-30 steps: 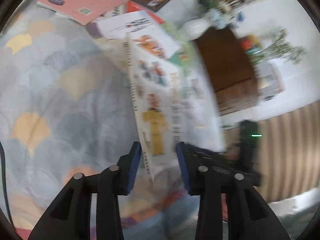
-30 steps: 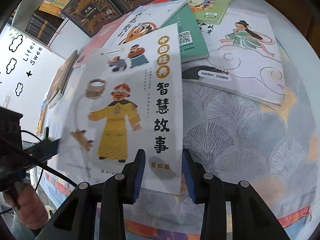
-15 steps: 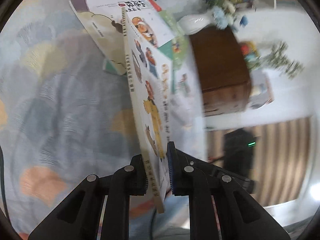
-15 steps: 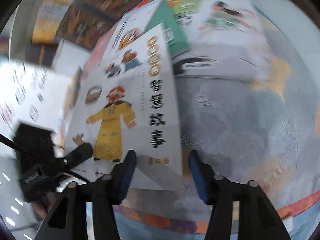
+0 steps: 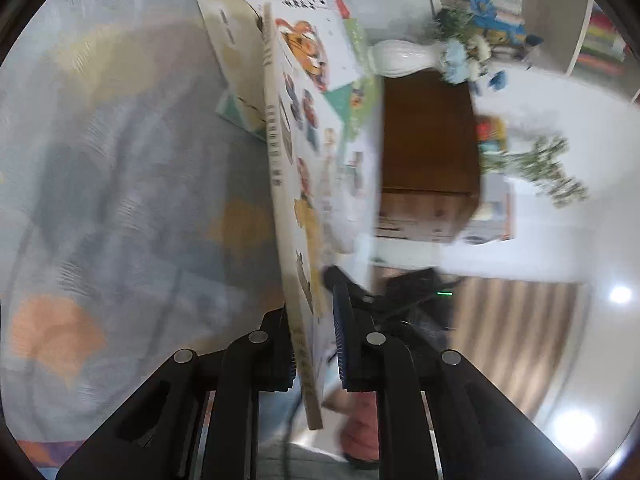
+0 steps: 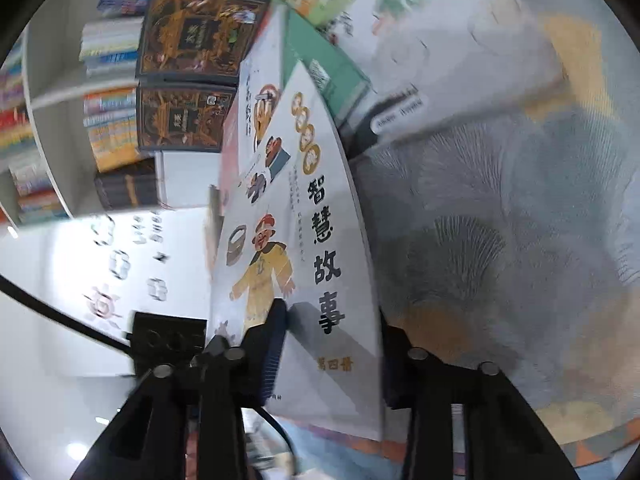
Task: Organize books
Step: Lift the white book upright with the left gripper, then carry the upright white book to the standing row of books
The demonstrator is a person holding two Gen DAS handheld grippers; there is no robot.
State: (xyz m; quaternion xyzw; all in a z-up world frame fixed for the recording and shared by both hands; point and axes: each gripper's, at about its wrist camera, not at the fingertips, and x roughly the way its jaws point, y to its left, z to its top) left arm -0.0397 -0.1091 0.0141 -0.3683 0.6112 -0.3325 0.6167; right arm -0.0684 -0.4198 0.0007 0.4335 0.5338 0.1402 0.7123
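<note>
A thin white storybook (image 6: 320, 240) with a yellow-robed figure on its cover stands tilted up off the patterned tablecloth (image 6: 500, 220). In the left wrist view I see the storybook (image 5: 276, 152) edge-on, spine toward me, running away between my fingers. My left gripper (image 5: 312, 344) is shut on its near end. My right gripper (image 6: 332, 344) is closing on the book's near lower corner: one pad lies on the cover, and the other finger is behind the book's edge. The right gripper's dark body (image 5: 400, 300) shows blurred beyond the book.
More books lie spread at the back of the table: two dark ornate ones (image 6: 192, 40), a green one (image 6: 320, 68) and a white cartoon one (image 5: 304, 12). A white vase (image 5: 400, 58) with blue flowers, a brown cabinet (image 5: 428, 140) and a bookshelf (image 6: 108, 120) stand beyond.
The storybook went from lying nearly flat to standing on edge. My left gripper closed on it. My right gripper opened, shifted on the corner and closed again; both views rolled.
</note>
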